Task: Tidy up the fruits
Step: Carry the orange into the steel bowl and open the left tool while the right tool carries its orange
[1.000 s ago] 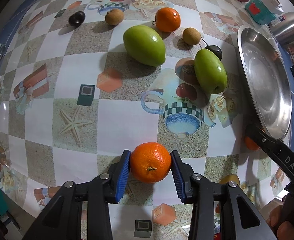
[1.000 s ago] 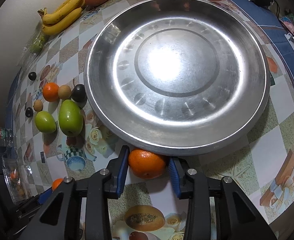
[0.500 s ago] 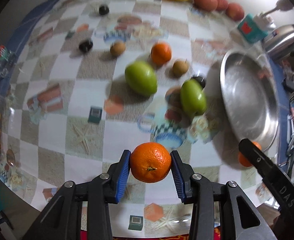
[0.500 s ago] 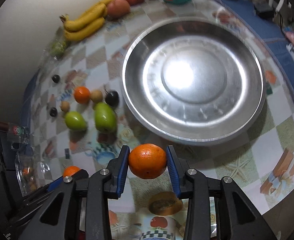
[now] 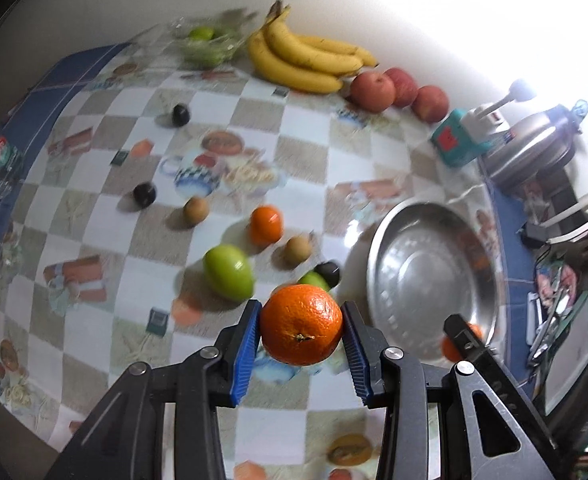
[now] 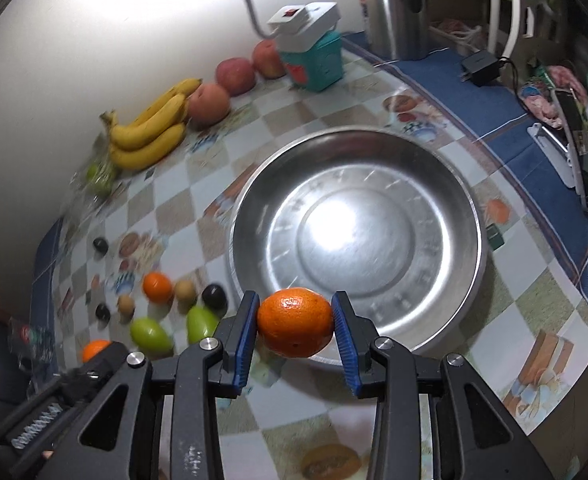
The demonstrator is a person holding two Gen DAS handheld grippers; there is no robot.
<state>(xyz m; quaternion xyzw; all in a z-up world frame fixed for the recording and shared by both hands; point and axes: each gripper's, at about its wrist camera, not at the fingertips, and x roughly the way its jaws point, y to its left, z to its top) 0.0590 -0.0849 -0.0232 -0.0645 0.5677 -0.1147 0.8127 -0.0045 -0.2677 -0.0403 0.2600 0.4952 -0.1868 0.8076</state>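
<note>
Left gripper [image 5: 301, 330] and right gripper [image 6: 295, 327] each clamp a round orange, both off the desk. Round steel pan [image 6: 470, 216] ahead of them is empty; beyond the grippers, green mangoes [image 5: 228, 272] and other small fruit are unsorted.

Counted: three oranges [image 5: 301, 330], two green mangoes [image 6: 151, 333], three apples [image 5: 372, 86], one banana bunch [image 5: 302, 58], one steel basin [image 6: 358, 236], three dark fruits [image 5: 145, 195], two brown fruits [image 5: 196, 210].
</note>
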